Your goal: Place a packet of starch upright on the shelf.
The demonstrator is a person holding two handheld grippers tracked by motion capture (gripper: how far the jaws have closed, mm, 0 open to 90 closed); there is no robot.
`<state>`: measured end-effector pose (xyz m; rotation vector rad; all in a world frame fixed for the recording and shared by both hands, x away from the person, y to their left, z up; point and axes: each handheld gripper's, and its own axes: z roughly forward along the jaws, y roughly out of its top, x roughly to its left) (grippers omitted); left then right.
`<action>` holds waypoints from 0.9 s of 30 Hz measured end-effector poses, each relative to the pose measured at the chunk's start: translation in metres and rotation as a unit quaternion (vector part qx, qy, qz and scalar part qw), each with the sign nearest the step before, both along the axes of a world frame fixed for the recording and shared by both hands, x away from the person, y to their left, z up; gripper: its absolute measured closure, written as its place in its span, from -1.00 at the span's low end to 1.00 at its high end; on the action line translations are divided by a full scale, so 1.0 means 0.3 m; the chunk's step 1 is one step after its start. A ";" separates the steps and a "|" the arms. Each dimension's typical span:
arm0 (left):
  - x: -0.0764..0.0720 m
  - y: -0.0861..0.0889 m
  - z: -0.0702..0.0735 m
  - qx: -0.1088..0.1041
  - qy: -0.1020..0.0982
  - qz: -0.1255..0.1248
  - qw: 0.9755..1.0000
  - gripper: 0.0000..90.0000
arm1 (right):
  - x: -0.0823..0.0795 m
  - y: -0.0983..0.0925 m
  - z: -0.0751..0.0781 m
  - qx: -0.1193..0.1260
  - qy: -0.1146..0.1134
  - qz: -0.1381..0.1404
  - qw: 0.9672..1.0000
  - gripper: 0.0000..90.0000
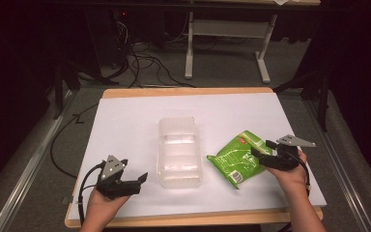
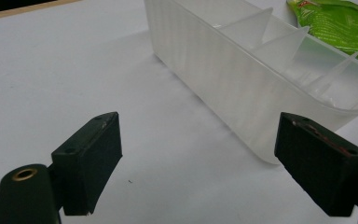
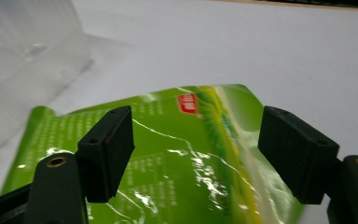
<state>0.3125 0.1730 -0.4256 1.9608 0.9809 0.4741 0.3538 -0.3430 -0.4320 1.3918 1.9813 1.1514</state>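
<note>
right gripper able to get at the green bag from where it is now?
Probably yes. The right gripper is open, jaws spread over the green bag, which lies flat on the white table with nothing on top. The clear container sits off to the side, not in the way.

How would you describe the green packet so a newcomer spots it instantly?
Start at the white table top, then the clear plastic divided container at its middle. Just right of that lies the glossy green foil packet, the only coloured item, under the open right tongs.

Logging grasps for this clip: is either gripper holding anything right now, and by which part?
Nothing is held. The right gripper is open over the green packet; the left gripper is open beside the clear container.
</note>
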 end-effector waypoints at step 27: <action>-0.001 -0.018 -0.012 0.010 0.009 -0.016 1.000 -0.64 | 0.039 -0.126 -0.148 0.090 0.113 -0.061 0.988 -0.28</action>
